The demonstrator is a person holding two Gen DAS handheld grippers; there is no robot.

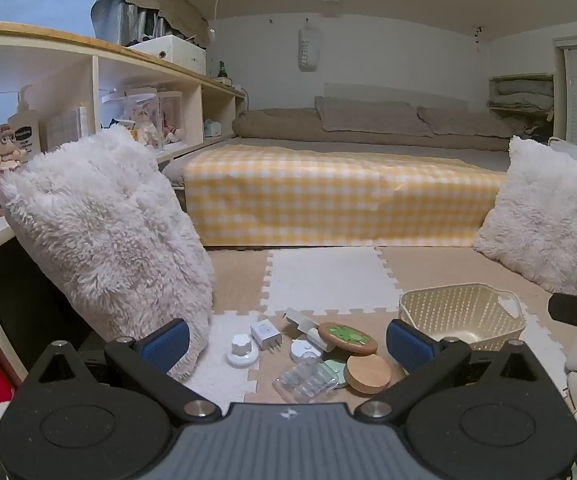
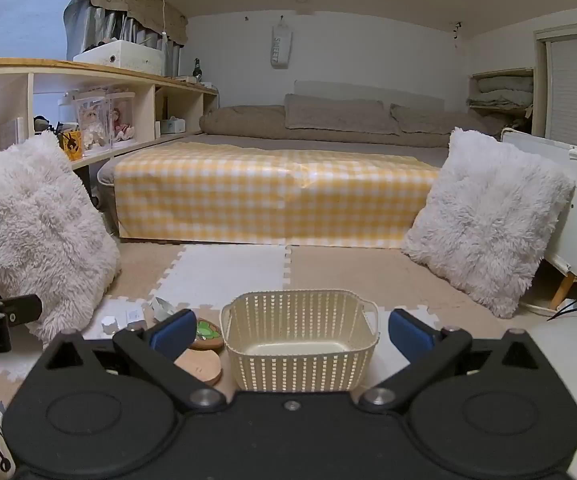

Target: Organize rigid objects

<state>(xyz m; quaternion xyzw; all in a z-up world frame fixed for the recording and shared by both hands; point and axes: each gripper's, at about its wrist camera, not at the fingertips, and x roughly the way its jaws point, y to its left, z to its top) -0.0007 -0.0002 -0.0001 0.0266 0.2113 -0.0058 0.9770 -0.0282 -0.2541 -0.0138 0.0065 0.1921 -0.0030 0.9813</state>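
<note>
Left gripper (image 1: 287, 342) wide, nothing held, clutter pile (image 1: 316, 356) btwn fingers; right gripper (image 2: 291, 330) wide, basket (image 2: 300, 340) btwn fingers; "Vaseline" bottle (image 1: 24, 128), "SWEET" hanging (image 2: 280, 50)

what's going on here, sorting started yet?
Not yet. A person holds two handheld grippers above a foam floor mat, both open and empty. The left gripper faces a pile of small items: a white wall charger, a frog coaster, a wooden lid and a clear plastic case. The right gripper faces the cream basket, which looks empty. Nothing is gripped or moved into the basket so far.
</note>
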